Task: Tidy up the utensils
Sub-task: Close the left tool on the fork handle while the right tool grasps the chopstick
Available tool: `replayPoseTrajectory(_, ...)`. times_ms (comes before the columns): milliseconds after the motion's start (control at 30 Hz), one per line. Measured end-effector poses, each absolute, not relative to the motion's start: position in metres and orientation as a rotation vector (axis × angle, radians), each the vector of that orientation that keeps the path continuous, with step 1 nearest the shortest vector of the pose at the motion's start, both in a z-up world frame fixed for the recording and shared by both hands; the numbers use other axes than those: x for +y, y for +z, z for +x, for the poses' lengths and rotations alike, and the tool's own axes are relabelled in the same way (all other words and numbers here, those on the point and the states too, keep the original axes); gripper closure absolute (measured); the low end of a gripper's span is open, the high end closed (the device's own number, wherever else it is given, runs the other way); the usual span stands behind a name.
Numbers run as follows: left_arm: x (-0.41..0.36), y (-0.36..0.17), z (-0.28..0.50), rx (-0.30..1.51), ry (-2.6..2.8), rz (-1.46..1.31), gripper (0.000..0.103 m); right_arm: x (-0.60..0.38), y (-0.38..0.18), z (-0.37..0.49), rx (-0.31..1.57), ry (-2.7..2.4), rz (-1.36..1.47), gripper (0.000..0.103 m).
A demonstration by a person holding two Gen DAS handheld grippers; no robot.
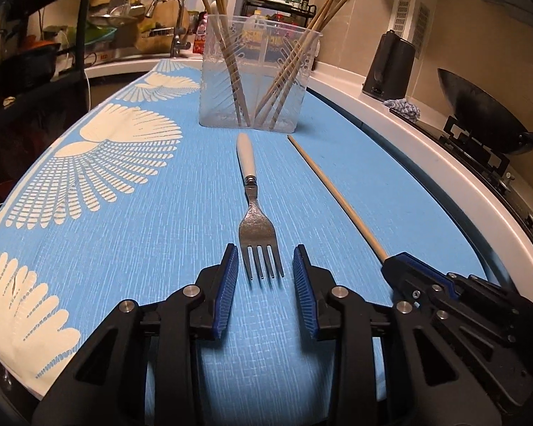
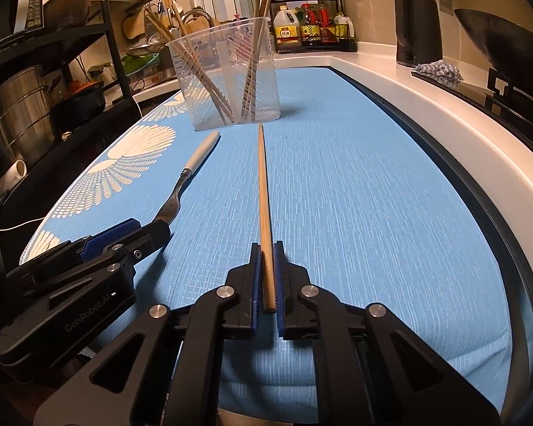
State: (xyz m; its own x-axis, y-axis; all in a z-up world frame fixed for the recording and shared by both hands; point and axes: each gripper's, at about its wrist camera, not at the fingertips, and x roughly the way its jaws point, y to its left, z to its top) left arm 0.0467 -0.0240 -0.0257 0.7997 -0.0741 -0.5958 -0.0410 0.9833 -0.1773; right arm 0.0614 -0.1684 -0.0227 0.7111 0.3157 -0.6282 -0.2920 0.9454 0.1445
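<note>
Both my wrist cameras sit low over the counter (image 1: 337, 191), looking ahead past my jaws; both show the cup (image 1: 259, 71) at upper centre.

Blue mat (image 2: 355, 213) with white fan prints covers the bench (image 2: 391, 81). Black kettle (image 2: 417, 32) by the wall, wok (image 1: 486, 106) on the stove, sauce bottles (image 2: 312, 28) on a rack, faucet (image 1: 170, 17) further back.

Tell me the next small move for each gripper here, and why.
Probably lift the right gripper: it is already shut on the chopstick, which lies flat on the blue mat pointing at the clear holder. The left gripper is open around the fork tines, so it likely closes next.
</note>
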Motion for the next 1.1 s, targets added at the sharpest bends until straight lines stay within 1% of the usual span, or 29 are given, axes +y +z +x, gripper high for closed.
replayPoseTrajectory(100,-0.026,-0.028,0.043,0.615,0.001,-0.165,0.073,-0.169,-0.023,0.061,0.699,0.336,0.031,0.096)
replayPoseTrajectory(233,-0.027,-0.03,0.041,0.585,0.014,-0.158,0.073,-0.168,-0.024,0.06,0.692,0.334,0.02,0.096)
replayPoseTrajectory(333,-0.029,-0.031,0.041,0.574,0.02,-0.151,0.077,-0.168,-0.024,0.06,0.692,0.334,0.02,0.096)
replayPoseTrajectory(400,-0.028,-0.031,0.042,0.573,0.027,-0.151,0.081,-0.168,-0.024,0.06,0.69,0.332,0.017,0.096)
replayPoseTrajectory(800,-0.012,-0.021,0.035,0.544,0.053,-0.147,0.082,-0.169,-0.017,0.059,0.692,0.327,0.009,0.097)
replayPoseTrajectory(1100,0.001,-0.005,0.025,0.496,0.078,-0.139,0.082,-0.169,0.003,0.051,0.654,0.315,-0.006,0.097)
